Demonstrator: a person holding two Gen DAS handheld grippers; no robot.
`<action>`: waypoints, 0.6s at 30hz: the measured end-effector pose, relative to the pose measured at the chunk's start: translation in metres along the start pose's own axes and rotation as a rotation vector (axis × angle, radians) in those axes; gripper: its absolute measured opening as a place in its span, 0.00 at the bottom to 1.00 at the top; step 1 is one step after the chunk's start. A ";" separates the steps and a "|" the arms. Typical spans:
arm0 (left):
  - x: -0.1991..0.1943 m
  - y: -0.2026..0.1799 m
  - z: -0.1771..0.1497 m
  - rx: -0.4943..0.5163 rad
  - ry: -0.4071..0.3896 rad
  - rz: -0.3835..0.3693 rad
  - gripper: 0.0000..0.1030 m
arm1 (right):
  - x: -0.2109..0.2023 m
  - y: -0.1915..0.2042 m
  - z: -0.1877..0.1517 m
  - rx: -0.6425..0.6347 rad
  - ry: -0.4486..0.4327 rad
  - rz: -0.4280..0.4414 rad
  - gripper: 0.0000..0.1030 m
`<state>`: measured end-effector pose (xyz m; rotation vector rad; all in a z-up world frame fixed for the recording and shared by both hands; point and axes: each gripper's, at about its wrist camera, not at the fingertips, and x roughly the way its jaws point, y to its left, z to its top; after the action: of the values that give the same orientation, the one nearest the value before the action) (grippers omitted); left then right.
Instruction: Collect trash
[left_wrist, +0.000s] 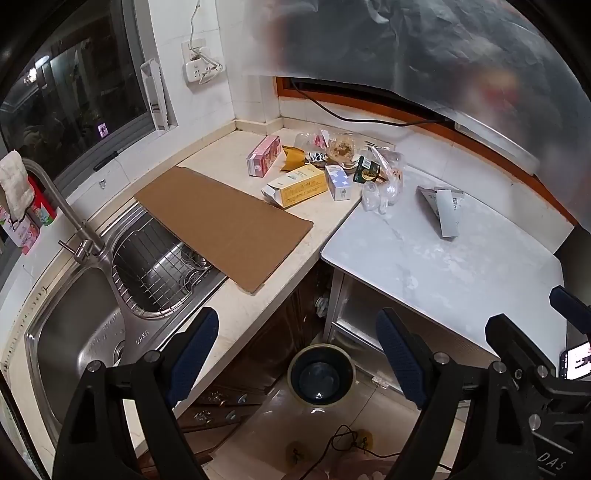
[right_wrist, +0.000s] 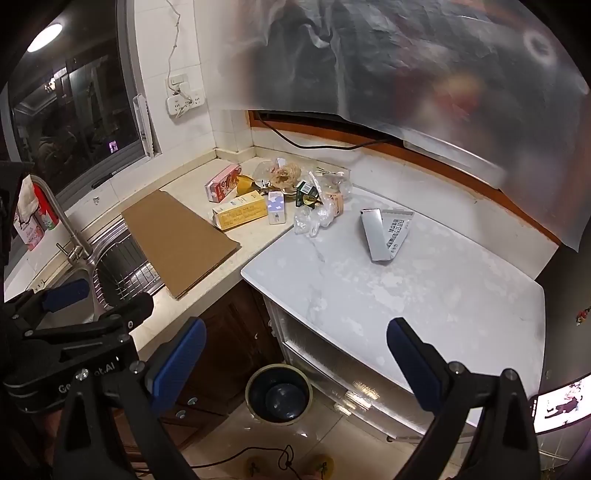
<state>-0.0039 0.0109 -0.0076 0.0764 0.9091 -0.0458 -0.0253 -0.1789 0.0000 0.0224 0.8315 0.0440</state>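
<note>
Both tongs hang above the floor in front of the bench, tilted downward, each with its blue-padded fingers spread wide and nothing between them. The left tongs (left_wrist: 295, 354) fill the bottom of the left wrist view; the right tongs (right_wrist: 295, 354) fill the bottom of the right wrist view, and the left pair shows again at that frame's lower left edge.

The trash lies in a loose heap at the centre of both frames, near the corner where the cream stone bench (left_wrist: 243, 310) meets the white marbled bench top (left_wrist: 443, 273). From left to right there is a pink rectangular carton (left_wrist: 263, 155) lying on its side, a torn yellow cardboard box (left_wrist: 297, 185), a small white box with pale blue diamonds (left_wrist: 338, 181) standing upright just beside it, a dark green and gold packet (left_wrist: 366, 170), and crumpled clear plastic wrap (left_wrist: 380, 194) spilling across the seam between the two tops. Behind them sits a clear plastic container holding brownish food scraps (left_wrist: 341, 149). Set apart on the marbled top, right of centre, lies a flattened silver-grey carton with printed text (left_wrist: 445, 210).

A flat brown cardboard sheet (left_wrist: 221, 225) lies left of the heap, overhanging the stainless steel sink (left_wrist: 85, 332). On the floor at the lower centre of the frame, between the fingers, stands a round dark bin with a pale rim (left_wrist: 320, 373), its mouth open upward.
</note>
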 end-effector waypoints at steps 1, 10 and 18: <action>0.001 0.000 0.000 0.000 0.001 0.001 0.83 | 0.000 0.001 0.003 0.000 0.000 0.001 0.96; 0.008 -0.002 0.007 -0.003 0.011 -0.007 0.83 | 0.000 0.000 0.002 0.002 -0.001 0.004 0.96; 0.003 -0.005 0.010 -0.004 0.001 -0.005 0.82 | 0.001 0.001 0.007 0.003 -0.003 0.007 0.96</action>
<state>0.0050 0.0054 -0.0040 0.0705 0.9108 -0.0489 -0.0190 -0.1779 0.0038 0.0285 0.8283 0.0497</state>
